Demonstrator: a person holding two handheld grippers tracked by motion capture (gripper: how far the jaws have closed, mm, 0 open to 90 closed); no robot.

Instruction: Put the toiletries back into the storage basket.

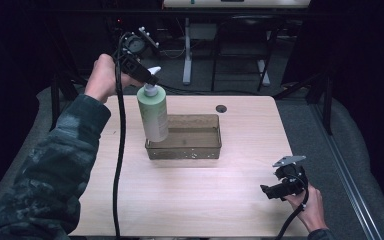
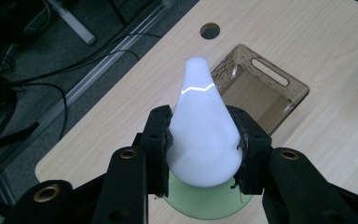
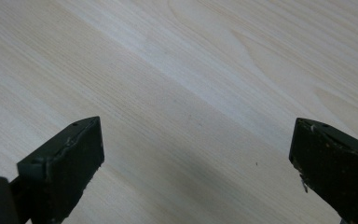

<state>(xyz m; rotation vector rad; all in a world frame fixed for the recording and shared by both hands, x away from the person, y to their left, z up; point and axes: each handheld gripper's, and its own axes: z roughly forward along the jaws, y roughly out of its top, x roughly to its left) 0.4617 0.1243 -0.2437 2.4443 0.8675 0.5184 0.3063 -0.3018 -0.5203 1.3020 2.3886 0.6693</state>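
Note:
A pale green pump bottle [image 1: 153, 114] with a white pump head [image 2: 200, 126] hangs upright over the left end of a clear brownish bin [image 1: 196, 145]. My left gripper [image 1: 150, 79] is shut on the pump head, one jaw on each side of it, as the left gripper view shows [image 2: 204, 144]. The bottle's base is level with the bin's rim; whether it touches the bin I cannot tell. My right gripper [image 1: 270, 191] rests low over the table's front right, open, with bare wood between its wide-apart jaws [image 3: 196, 158].
The light wooden table [image 1: 190, 200] has a round cable hole [image 1: 221, 108] behind the bin. The left gripper's black cable [image 1: 118, 165] trails down the table's left side. Desk legs and chairs stand on the dark floor beyond the far edge.

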